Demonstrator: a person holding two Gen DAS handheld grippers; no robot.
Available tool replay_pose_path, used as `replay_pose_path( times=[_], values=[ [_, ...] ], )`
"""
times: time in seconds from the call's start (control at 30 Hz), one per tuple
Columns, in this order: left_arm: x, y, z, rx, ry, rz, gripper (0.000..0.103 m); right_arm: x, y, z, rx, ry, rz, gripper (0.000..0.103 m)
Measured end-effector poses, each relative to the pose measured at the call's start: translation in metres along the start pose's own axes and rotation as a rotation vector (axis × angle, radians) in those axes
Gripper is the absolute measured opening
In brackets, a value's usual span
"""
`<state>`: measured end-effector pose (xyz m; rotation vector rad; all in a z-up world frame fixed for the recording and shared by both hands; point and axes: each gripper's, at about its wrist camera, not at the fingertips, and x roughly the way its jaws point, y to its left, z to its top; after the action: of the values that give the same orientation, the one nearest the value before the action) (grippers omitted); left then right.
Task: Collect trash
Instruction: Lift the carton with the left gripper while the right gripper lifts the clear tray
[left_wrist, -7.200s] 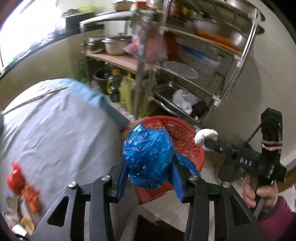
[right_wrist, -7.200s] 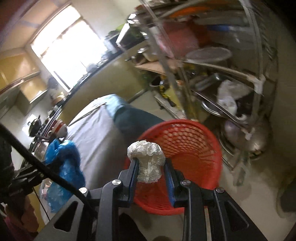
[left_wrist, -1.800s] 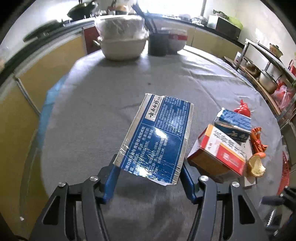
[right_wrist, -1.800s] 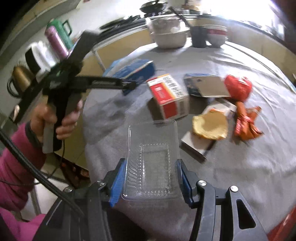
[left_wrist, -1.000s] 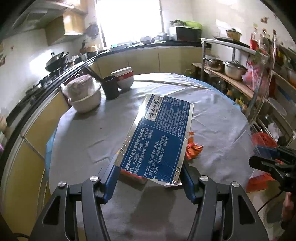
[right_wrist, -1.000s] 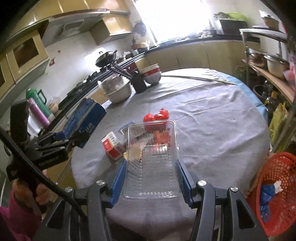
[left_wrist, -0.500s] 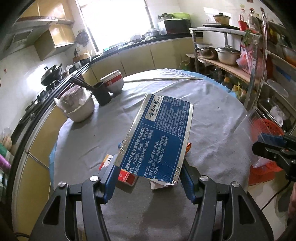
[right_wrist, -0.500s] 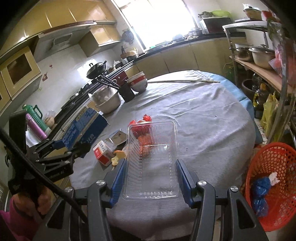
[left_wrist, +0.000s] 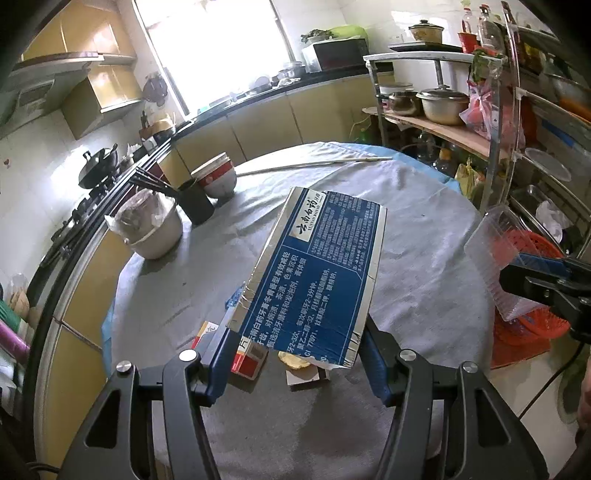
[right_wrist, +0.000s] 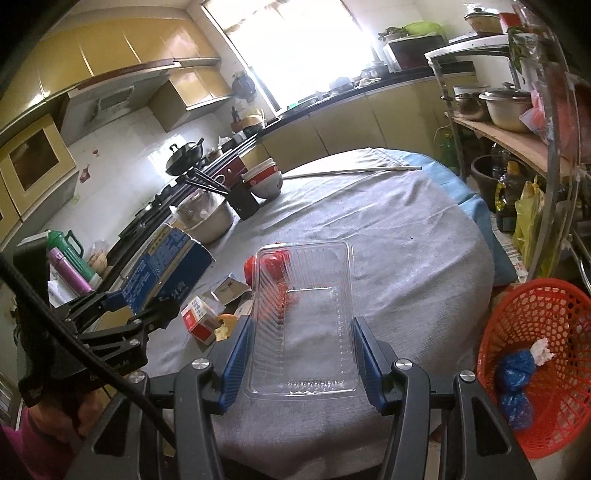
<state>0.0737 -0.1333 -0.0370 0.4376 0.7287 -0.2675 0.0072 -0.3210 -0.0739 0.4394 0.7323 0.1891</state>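
My left gripper (left_wrist: 295, 354) is shut on a flattened blue box (left_wrist: 314, 273) with silver edges, held above the round grey-clothed table (left_wrist: 424, 258). It also shows in the right wrist view (right_wrist: 166, 266). My right gripper (right_wrist: 301, 360) is shut on a clear plastic tray (right_wrist: 303, 314), also seen in the left wrist view (left_wrist: 495, 254) at the right. A red mesh basket (right_wrist: 554, 317) stands on the floor to the right of the table and holds a blue bag (right_wrist: 515, 373) and a white wad (right_wrist: 541, 349).
Loose trash lies on the table: a red and white box (right_wrist: 199, 317), a red bag (right_wrist: 255, 266), small cartons (right_wrist: 229, 286). A pot (left_wrist: 151, 229), a black cup (left_wrist: 197, 201) and bowls (left_wrist: 218, 179) stand at the far side. A metal rack (left_wrist: 517, 122) stands right.
Both grippers have drawn back from the table and turned right with their loads still held. The red basket shows larger at the right of the right wrist view.
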Motion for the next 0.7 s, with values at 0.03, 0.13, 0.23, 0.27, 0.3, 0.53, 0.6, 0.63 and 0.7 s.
replay_pose_path(
  times=[0.03, 0.13, 0.23, 0.27, 0.3, 0.53, 0.6, 0.63, 0.7],
  values=[
    [-0.001, -0.001, 0.001, 0.004, -0.002, 0.000, 0.063, -0.001, -0.001, 0.000, 0.003, -0.003, 0.001, 0.057],
    [-0.004, -0.006, 0.003, 0.019, -0.011, 0.009, 0.063, -0.004, -0.004, 0.002, 0.013, -0.019, 0.001, 0.057],
    [-0.007, -0.010, 0.004, 0.033, -0.017, 0.011, 0.063, -0.009, -0.008, 0.004, 0.023, -0.031, -0.001, 0.057],
    [-0.009, -0.012, 0.005, 0.038, -0.021, 0.012, 0.063, -0.010, -0.009, 0.004, 0.026, -0.035, -0.001, 0.057],
    [-0.009, -0.013, 0.006, 0.041, -0.022, 0.011, 0.063, -0.011, -0.010, 0.004, 0.028, -0.038, -0.002, 0.057],
    [-0.014, -0.019, 0.010, 0.060, -0.042, 0.023, 0.063, -0.017, -0.011, 0.006, 0.029, -0.053, 0.002, 0.057],
    [-0.016, -0.019, 0.010, 0.067, -0.049, 0.033, 0.063, -0.018, -0.011, 0.005, 0.031, -0.057, 0.004, 0.057],
    [-0.017, -0.018, 0.010, 0.068, -0.050, 0.035, 0.063, -0.018, -0.011, 0.005, 0.033, -0.058, 0.006, 0.057],
    [-0.018, -0.019, 0.010, 0.068, -0.052, 0.035, 0.063, -0.019, -0.010, 0.005, 0.031, -0.062, 0.004, 0.057]
  ],
)
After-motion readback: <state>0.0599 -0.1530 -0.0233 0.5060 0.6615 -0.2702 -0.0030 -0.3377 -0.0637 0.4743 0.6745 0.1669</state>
